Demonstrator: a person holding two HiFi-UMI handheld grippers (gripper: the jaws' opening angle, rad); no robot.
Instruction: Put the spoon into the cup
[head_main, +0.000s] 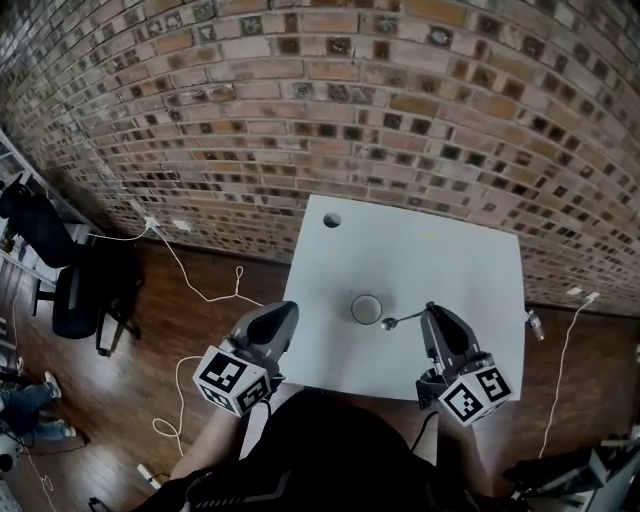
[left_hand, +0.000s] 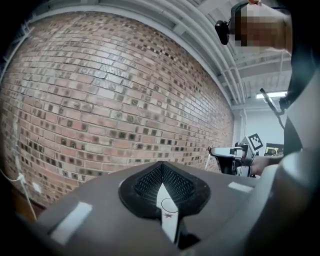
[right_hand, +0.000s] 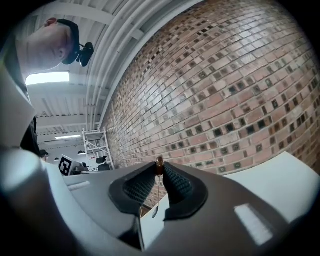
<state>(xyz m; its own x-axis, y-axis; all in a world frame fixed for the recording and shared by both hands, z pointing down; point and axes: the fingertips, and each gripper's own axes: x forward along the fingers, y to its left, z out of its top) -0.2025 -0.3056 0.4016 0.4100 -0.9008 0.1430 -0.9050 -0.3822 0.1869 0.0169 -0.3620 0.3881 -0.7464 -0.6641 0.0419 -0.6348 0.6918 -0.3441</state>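
I've got the thin silver metal spoon pinched by its handle end in the right gripper. The jaws are nearly together w/ only the slim handle btw the pads, and in the right gripper view the spoon pokes out past the tips, edge-on. The spoon's bowl sits just right of the small round pale grey cup, close to the rim but not inside. From above I can't tell if it rests on the white square table or hangs clear. The left gripper is well left of the cup, jaws closed tip to tip w/ nothing held. To do this step well, imo: lift the bowl above rim height first, carry it left till it's over the cup's mouth, tip the handle up so the bowl drops inside, and only then let go. The grip is far out on a thin handle, so the spoon could swivel btw the pads if I rush. The cup looks light and might slide or tip if the bowl knocks the rim, so I'd approach from above, not sideways. Re writing: no brand, label or text is readable on the cup, spoon or table. The only print is the black-and-white square markers on the gripper cubes, which are patterns, not words.
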